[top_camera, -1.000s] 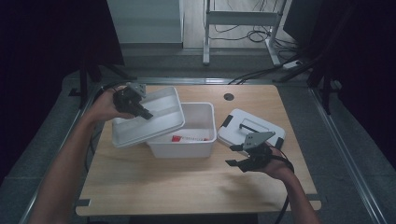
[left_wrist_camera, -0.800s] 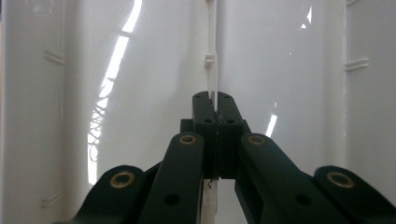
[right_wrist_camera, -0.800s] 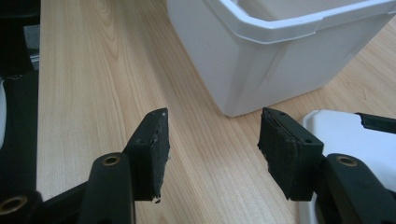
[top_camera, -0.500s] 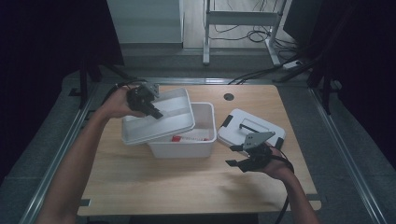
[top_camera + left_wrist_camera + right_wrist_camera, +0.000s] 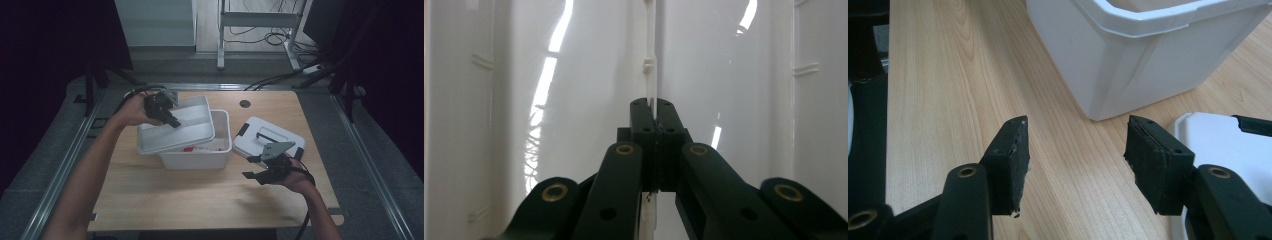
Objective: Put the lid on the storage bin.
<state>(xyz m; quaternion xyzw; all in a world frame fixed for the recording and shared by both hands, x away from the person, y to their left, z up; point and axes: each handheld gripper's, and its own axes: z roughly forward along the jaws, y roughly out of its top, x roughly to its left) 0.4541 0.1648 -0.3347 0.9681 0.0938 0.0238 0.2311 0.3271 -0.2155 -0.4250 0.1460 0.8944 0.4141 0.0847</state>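
Left gripper (image 5: pixel 161 107) fingers pinch the inner tray's (image 5: pixel 175 127) thin rib at ten o'clock, apparently lifting it over the white bin (image 5: pixel 200 157); right gripper (image 5: pixel 264 169) fingers spread, idle above the bench (image 5: pixel 200 195).

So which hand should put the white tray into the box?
Left. The left gripper is already shut on the white tray, holding it over the white box. The right gripper is open, empty, near the lid.

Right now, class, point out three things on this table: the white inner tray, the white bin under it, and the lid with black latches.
white inner tray (image 5: pixel 192 131): high view, on its floor.
white bin (image 5: pixel 197 160): high view, on its front wall.
lid (image 5: pixel 285 139): high view, on its top face.
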